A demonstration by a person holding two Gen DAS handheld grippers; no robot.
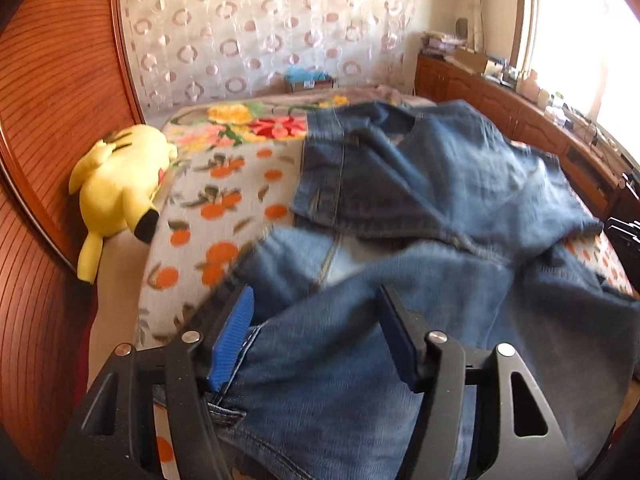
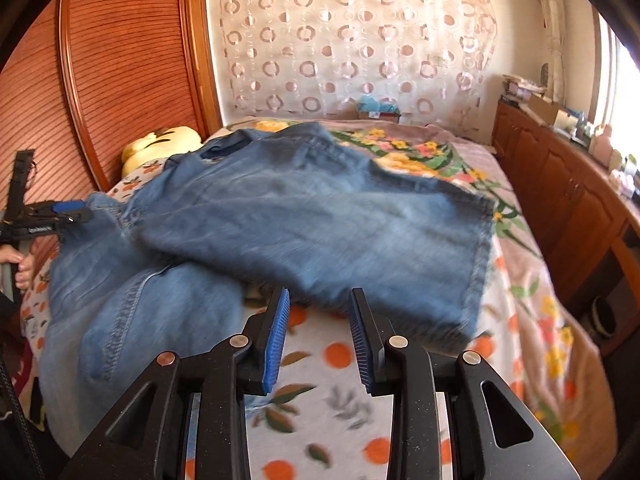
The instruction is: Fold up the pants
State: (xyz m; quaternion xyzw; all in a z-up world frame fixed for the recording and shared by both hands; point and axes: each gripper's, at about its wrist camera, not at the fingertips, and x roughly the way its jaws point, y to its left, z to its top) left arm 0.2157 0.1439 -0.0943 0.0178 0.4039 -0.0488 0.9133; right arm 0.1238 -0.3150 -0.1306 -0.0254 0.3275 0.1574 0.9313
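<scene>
**Jeans half folded on the flowered bed**

The jeans [image 2: 304, 216] lie across the bed, on its blanket [image 2: 332, 396] printed with oranges and flowers. The leg end is doubled back over the upper part, so a hemmed edge lies toward the cabinet side and the waist part hangs toward the near left edge of the bed.

The left gripper [image 1: 316, 336] sits over the jeans with its jaws spread, denim bunched between and under the blue pads [image 1: 234, 340]; whether the pads touch the cloth cannot be told through the blur. From the right wrist view it appears at the left edge of the jeans, with the person's hand [image 2: 22, 266] on its handle.

The right gripper [image 2: 320, 344] hovers just short of the folded edge of the jeans, jaws spread and nothing between them but the blanket below.

Left of the jeans, against the brown slatted wardrobe [image 1: 48, 120], a yellow plush toy [image 1: 118, 192] lies at the bed's edge. Behind the jeans hangs a curtain [image 2: 352, 40] patterned with rings, a small box with blue contents [image 2: 378, 108] at its foot. Right of the jeans runs a low wooden cabinet [image 2: 560, 208], its top cluttered under a bright window.
</scene>
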